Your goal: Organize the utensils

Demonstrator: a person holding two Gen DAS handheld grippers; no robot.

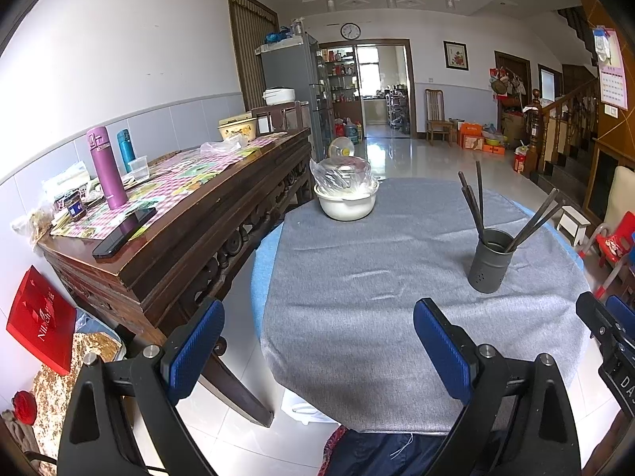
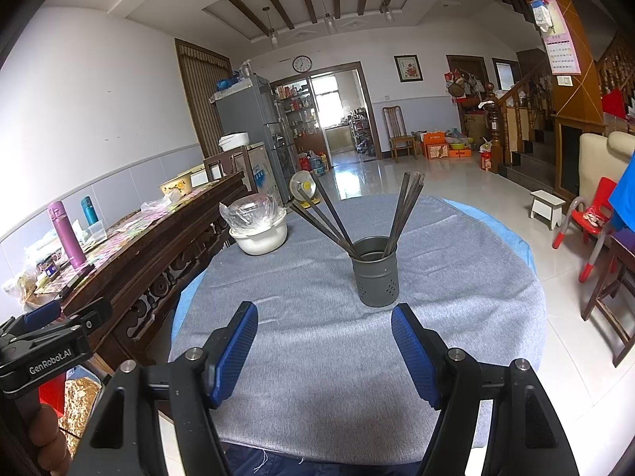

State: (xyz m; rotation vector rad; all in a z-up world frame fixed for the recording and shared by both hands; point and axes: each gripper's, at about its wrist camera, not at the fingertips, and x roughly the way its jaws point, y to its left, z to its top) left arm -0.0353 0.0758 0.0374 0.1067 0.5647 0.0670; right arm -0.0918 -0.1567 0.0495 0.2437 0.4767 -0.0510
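**Utensil holder upright on bench, both jaws apart and empty**

The dark grey perforated metal utensil holder [image 2: 374, 271] stands upright on the round bench covered with grey cloth [image 2: 317, 357]. Dark slender chopsticks [image 2: 323, 216] lean inside it in two splayed groups. The right gripper [image 2: 324, 353] hovers near the holder, jaws apart, gripping nothing. The left gripper [image 1: 317, 351] has its jaws apart, empty. A white bowl with a wrapped glass lid [image 1: 344, 194] sits at the far bench edge.

Home dining room: fridge [image 1: 295, 79], staircase [image 1: 571, 119], sideboard [image 1: 222, 206].
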